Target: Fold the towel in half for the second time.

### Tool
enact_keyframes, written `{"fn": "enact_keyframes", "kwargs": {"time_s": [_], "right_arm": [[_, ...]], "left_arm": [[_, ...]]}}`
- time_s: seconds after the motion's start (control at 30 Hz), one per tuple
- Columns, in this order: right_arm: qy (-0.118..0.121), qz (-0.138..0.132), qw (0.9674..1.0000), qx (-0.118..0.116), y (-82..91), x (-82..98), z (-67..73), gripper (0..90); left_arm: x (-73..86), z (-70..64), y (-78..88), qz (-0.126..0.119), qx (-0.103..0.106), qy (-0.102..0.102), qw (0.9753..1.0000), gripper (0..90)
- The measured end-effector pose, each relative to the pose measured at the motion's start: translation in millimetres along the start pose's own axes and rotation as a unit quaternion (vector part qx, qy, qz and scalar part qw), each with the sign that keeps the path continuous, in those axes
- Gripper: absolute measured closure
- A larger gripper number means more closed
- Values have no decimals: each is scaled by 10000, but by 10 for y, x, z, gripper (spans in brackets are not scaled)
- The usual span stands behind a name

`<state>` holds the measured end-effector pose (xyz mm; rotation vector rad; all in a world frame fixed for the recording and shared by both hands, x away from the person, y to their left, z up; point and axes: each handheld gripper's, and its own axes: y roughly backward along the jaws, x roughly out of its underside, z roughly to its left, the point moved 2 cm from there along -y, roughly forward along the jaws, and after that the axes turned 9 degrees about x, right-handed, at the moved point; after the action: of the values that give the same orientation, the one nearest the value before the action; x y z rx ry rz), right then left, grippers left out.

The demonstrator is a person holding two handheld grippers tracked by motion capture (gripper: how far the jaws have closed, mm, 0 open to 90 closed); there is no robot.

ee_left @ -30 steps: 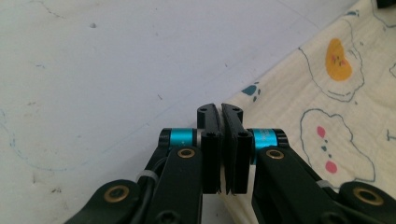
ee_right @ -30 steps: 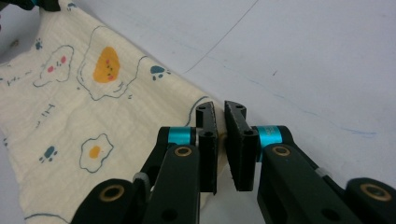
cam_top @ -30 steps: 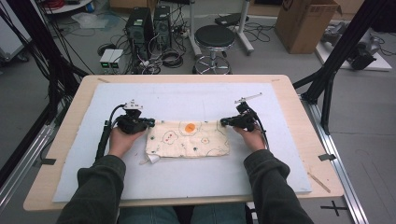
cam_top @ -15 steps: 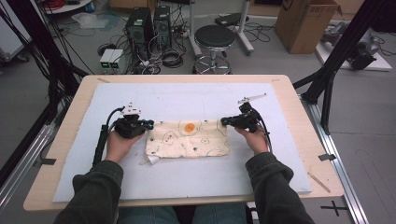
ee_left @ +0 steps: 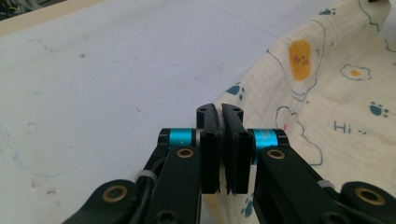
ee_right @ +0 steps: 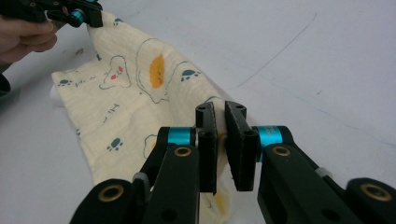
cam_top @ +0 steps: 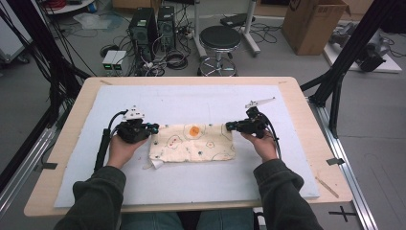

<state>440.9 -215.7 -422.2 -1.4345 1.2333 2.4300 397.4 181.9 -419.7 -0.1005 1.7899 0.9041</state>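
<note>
A wooden table [cam_top: 306,110] with a pale blue mat [cam_top: 191,103] stands in a room with a black stool [cam_top: 219,38], computer boxes and a cardboard box behind it. From the high view, a cream cloth [cam_top: 191,142] with little drawings lies flat in the middle of the mat. The left gripper [cam_top: 152,128] pinches the cloth's far left corner, and the right gripper [cam_top: 230,126] pinches its far right corner. In the left gripper view, the two black jaws are squeezed together, and the cloth [ee_left: 327,93] spreads away to the right. In the right gripper view, the jaws are closed on the cloth's [ee_right: 140,79] edge, and the other gripper [ee_right: 88,16] holds the far corner.
</note>
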Motion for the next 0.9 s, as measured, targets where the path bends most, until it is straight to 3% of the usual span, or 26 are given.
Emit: {"fn": "enact_keyframes", "kwargs": {"time_s": [0.27,0.37,0.53,0.63,0.9], "right_arm": [[-52,18,10000,-1,15,110,-2,835],[-79,14,10000,-31,23,136,1,835],[55,-13,10000,-57,36,124,48,835],[106,22,9999,-78,43,122,86,834],[268,51,9995,-130,99,124,164,834]], "left_arm": [[1,-58,19,129,27,-96,9999,855],[14,-96,38,23,3,-109,9999,856],[116,-91,72,26,14,-5,10000,856],[137,-116,122,-111,25,-29,9999,855],[200,-172,190,-163,104,-115,9997,852]]}}
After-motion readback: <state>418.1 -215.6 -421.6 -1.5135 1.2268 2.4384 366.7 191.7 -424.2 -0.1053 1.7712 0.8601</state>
